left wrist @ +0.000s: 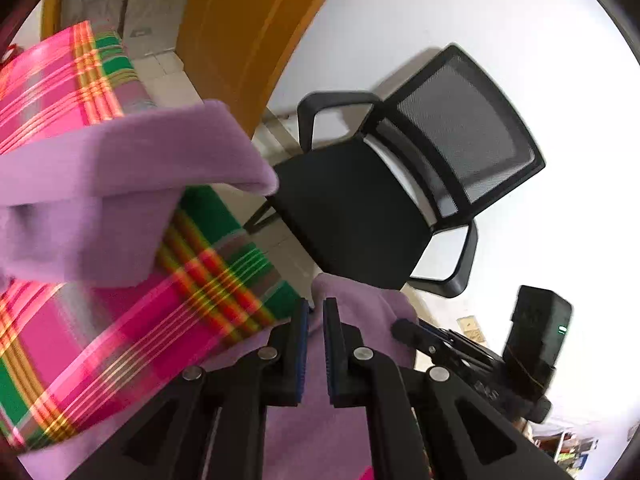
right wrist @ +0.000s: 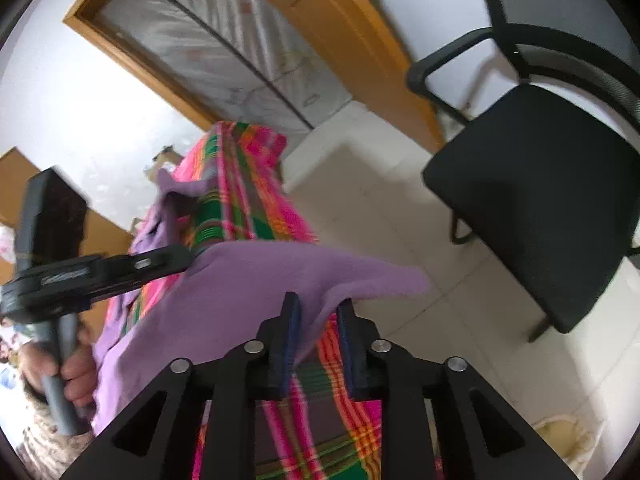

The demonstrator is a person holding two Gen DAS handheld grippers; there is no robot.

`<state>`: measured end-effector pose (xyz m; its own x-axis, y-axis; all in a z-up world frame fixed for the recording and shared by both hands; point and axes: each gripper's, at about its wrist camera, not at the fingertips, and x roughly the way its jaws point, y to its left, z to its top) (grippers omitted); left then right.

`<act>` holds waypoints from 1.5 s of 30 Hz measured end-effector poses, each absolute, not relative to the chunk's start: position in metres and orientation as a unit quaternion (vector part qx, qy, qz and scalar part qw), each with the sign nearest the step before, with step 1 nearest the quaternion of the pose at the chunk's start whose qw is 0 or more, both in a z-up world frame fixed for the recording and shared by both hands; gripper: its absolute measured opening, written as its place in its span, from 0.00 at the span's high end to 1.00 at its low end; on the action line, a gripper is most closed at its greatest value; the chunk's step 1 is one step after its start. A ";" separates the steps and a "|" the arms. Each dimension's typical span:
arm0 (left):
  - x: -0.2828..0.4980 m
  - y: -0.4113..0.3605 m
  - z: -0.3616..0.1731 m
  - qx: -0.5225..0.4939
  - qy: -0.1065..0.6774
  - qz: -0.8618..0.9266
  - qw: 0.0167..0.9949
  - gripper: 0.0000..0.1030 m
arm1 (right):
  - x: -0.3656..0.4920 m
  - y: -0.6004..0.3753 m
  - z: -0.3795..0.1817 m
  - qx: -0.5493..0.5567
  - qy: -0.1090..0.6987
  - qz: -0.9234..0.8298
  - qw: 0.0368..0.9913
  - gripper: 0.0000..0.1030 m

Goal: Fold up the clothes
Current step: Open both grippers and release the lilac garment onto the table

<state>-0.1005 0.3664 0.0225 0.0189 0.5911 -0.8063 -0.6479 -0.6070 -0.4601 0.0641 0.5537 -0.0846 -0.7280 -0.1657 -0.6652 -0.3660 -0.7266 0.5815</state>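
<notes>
- Purple garment (right wrist: 248, 280) hangs lifted over the plaid cloth (left wrist: 120, 320), stretched between the two tools, I'd say to carry one edge across for a fold; how far the folding has got, I can't tell.
- Plaid cloth covers the work surface below; a black chair (left wrist: 360, 208) stands just beside it on the tiled floor.
- Left gripper (left wrist: 316, 344): fingers narrowed to a slim gap, purple fabric bunched between and behind them, apparently pinched.
- Right gripper (right wrist: 318, 344): fingers a bit wider apart, a fold of the garment's edge running down between them; a firm grip isn't certain.
- A hand (right wrist: 76, 376) grasps the left tool's grey handle.
</notes>
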 end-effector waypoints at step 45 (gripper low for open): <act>-0.107 -0.216 0.255 -0.444 -0.081 0.890 0.065 0.92 | -0.133 0.285 0.270 -0.258 0.031 0.940 -0.220 0.65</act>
<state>-0.1066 -0.2156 0.2546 -0.5979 0.1865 -0.7796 -0.0434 -0.9787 -0.2008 -0.1333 0.2848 0.2702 -0.7698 -0.4304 -0.4712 0.3980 -0.9010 0.1727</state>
